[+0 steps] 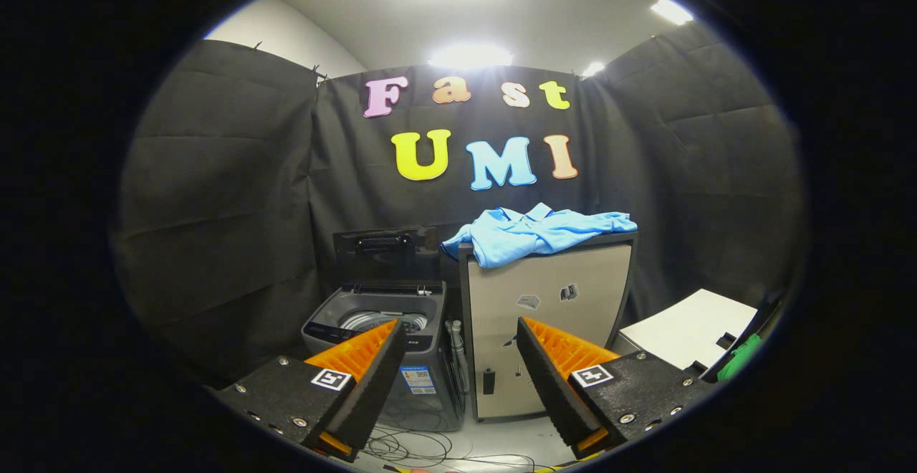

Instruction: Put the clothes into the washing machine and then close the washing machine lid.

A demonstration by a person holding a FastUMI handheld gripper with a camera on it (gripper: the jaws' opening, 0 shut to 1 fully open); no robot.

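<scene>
A light blue shirt (534,233) lies crumpled on top of a beige cabinet (548,315), well beyond my fingers. To the cabinet's left stands a grey top-loading washing machine (387,344) with its dark lid (387,247) raised upright at the back and the drum (372,320) showing. My gripper (458,333) is open, its two fingers spread wide with nothing between them. The left fingertip overlaps the washer's front rim in the view; the right fingertip overlaps the cabinet's front.
A white box (688,330) sits low to the right of the cabinet, with something green (741,357) beside it. Loose cables (423,448) lie on the floor in front of the washer. A grey hose (457,351) runs down between washer and cabinet.
</scene>
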